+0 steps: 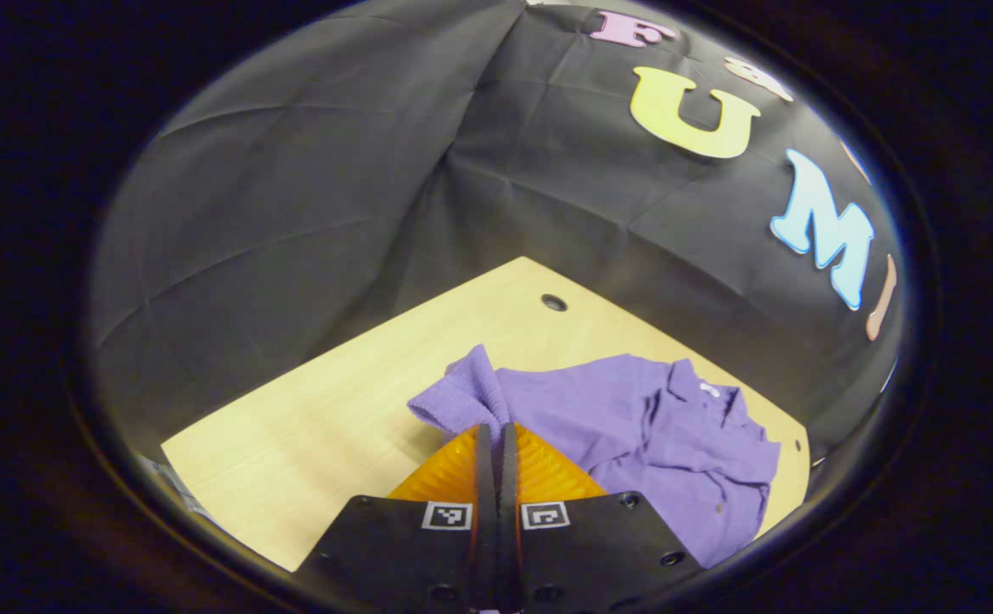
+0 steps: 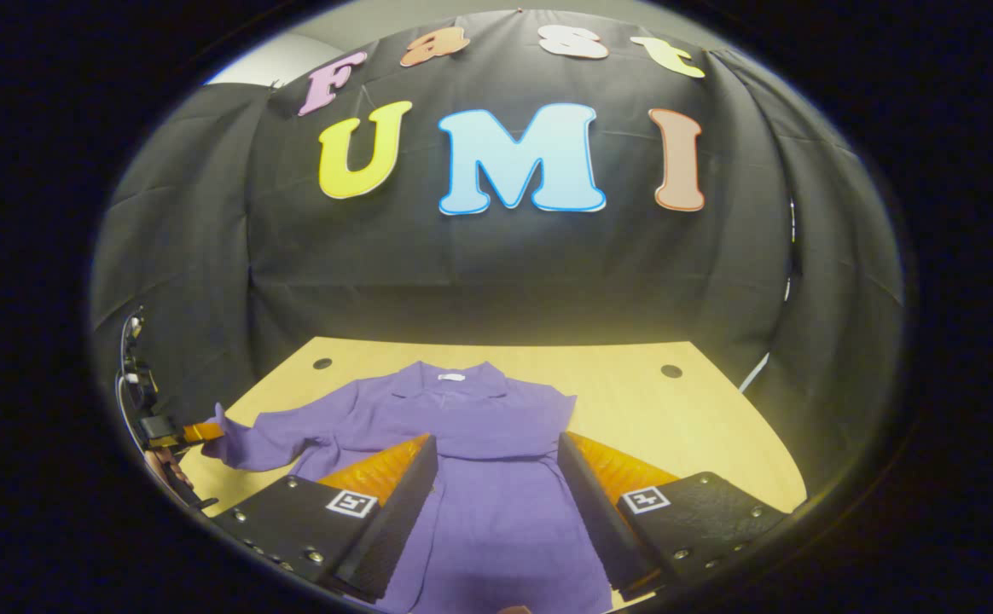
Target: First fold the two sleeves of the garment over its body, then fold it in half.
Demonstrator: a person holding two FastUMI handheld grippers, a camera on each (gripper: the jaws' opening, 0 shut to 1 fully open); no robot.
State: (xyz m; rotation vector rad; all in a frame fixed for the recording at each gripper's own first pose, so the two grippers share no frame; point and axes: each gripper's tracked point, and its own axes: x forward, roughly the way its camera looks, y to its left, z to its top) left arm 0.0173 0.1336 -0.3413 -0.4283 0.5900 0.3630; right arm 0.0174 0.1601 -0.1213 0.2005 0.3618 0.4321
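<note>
A purple collared shirt (image 2: 462,409) lies flat on the wooden table (image 2: 701,418), collar toward the far wall. One sleeve (image 2: 258,443) stretches out to the left in the right gripper view. My left gripper (image 1: 495,426) is shut on that sleeve's cuff (image 1: 462,388), which bunches up just past the fingertips; it shows again as the left gripper (image 2: 194,432) at the sleeve's end. My right gripper (image 2: 496,443) hovers open over the shirt's body with its fingers wide apart and nothing between them. The shirt's body (image 1: 659,426) looks rumpled in the left gripper view.
The table has small round holes (image 2: 671,371) (image 2: 322,363) near its back corners, and another hole (image 1: 554,302) shows in the left gripper view. Bare wood (image 1: 309,426) spreads to the left of the shirt. A white cable (image 2: 757,375) hangs by the right wall.
</note>
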